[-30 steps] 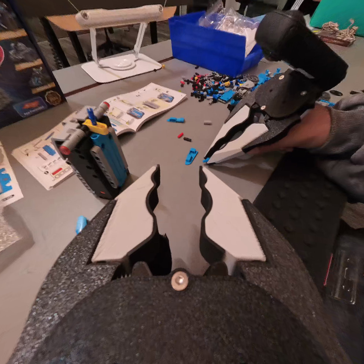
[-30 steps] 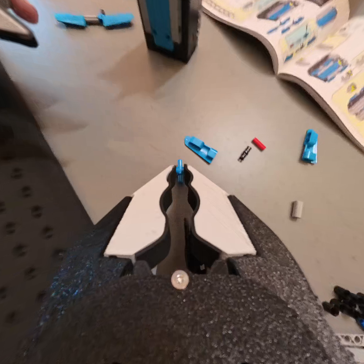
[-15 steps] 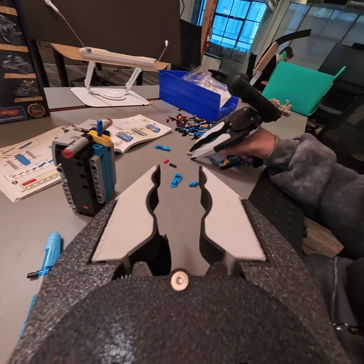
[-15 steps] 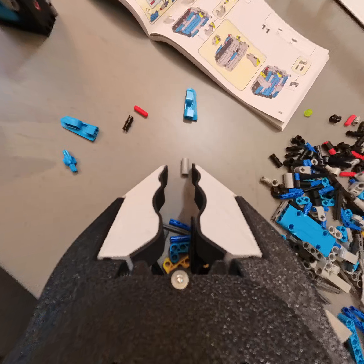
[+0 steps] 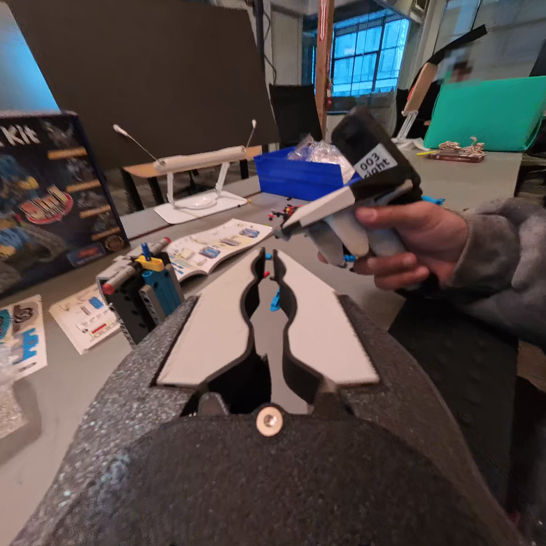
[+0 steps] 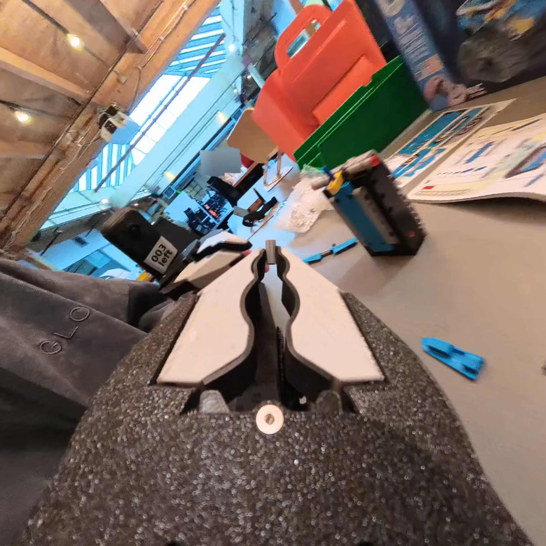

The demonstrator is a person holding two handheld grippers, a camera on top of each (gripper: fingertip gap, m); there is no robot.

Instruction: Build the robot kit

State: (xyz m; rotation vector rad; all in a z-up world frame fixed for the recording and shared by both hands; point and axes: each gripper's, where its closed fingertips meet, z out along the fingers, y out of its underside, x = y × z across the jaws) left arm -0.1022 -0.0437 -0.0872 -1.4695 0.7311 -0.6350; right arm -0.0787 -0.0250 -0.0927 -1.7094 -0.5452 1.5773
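Note:
My right gripper (image 6: 270,257) is shut on a small grey tube piece (image 6: 270,251), which stands upright between its fingertips and is lifted off the table. The left wrist view shows the same gripper (image 5: 283,232) in a hand, with the grey piece (image 5: 278,235) at its tip. My left gripper (image 5: 267,254) hangs above the table with its jaws drawn to a narrow slit. I see nothing between them; small blue and red pieces on the table show through the slit. In the right wrist view it (image 6: 246,249) sits just left of my right fingertips.
A black and blue brick model (image 5: 141,295) stands on the grey table (image 5: 339,266) beside an open instruction booklet (image 5: 218,245). Behind lie a pile of small pieces (image 5: 283,211), a blue bin (image 5: 298,177), a white lamp (image 5: 201,183) and a printed box (image 5: 50,192). A loose blue piece (image 6: 452,357) lies to the right. Less than 4 cm separates the two grippers' tips.
My right gripper let go of a small blue pin, opened over the grey tube piece, shut on it and lifted it toward the left gripper. My left jaws closed from wide open.

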